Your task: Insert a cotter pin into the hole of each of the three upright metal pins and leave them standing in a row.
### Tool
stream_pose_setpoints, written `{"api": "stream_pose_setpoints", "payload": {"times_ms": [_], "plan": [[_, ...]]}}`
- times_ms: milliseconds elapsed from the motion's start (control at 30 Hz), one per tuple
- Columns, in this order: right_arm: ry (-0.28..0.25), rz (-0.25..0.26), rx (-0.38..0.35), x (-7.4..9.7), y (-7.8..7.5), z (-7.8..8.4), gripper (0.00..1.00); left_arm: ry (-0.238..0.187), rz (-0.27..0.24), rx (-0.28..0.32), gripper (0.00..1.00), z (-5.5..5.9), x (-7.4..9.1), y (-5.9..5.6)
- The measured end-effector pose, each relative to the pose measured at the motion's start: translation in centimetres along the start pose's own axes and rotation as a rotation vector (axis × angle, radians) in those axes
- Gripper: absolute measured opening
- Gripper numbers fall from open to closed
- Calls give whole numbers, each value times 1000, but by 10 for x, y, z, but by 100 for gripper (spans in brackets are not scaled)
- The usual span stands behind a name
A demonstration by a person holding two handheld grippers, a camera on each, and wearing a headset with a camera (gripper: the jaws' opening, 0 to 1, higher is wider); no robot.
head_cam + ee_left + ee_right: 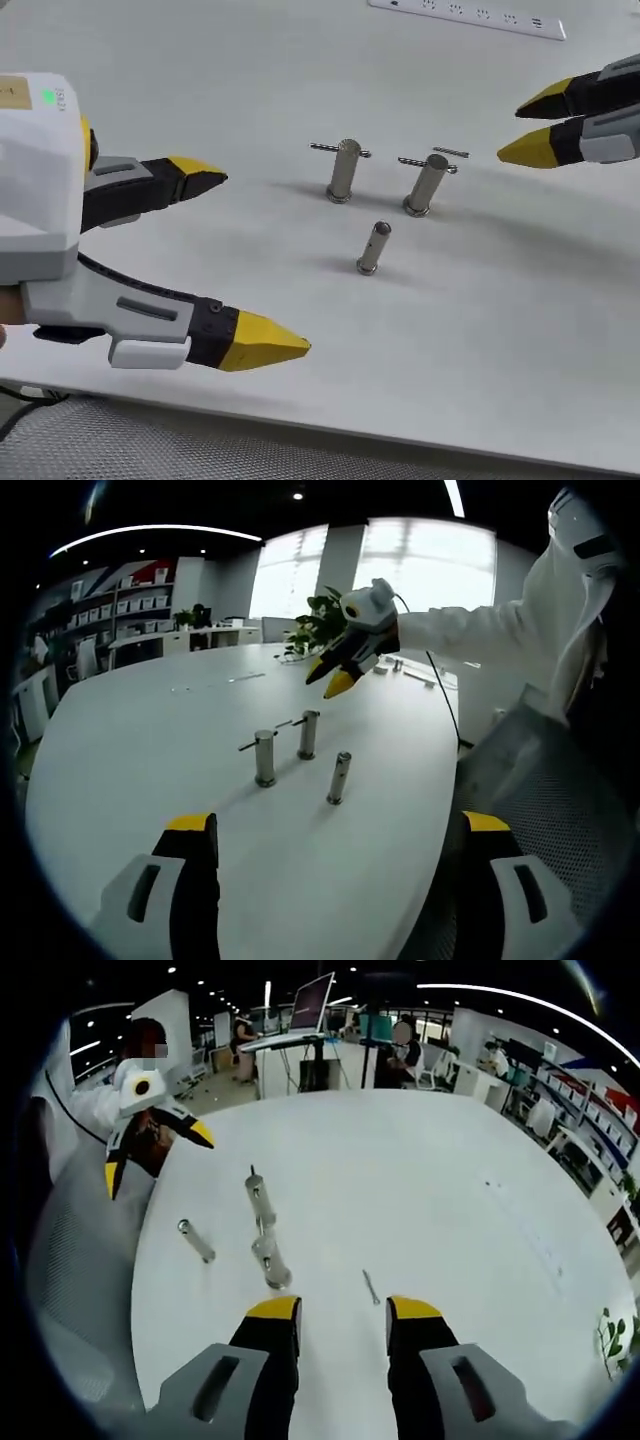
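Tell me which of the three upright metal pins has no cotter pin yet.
The front pin, alone before the other two. Its hole is empty; the left rear pin and right rear pin each carry a cotter pin through the top.

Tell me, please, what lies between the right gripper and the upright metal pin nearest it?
A loose cotter pin lies on the table between the right gripper and that metal pin, seen in the head view.

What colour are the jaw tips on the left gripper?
Yellow, on black jaws of the left gripper; clearest in the head view.
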State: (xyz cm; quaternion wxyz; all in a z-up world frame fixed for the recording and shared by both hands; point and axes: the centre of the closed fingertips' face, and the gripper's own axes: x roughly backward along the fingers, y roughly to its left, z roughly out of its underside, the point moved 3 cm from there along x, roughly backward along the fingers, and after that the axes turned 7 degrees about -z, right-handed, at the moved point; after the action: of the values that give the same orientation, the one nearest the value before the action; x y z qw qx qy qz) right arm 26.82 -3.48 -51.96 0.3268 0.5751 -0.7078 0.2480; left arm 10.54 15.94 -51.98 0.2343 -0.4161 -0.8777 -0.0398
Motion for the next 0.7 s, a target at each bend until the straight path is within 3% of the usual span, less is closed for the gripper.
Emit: {"api": "stream_pose_setpoints", "payload": {"times_ms": [400,700], "plan": [[84,-47,11,-21,-18,11,15,-1,-3,30,99,0,-4,-4],[158,-59,40,-41,-37,13,9,28,9,33,97,6,-5,-7]]}}
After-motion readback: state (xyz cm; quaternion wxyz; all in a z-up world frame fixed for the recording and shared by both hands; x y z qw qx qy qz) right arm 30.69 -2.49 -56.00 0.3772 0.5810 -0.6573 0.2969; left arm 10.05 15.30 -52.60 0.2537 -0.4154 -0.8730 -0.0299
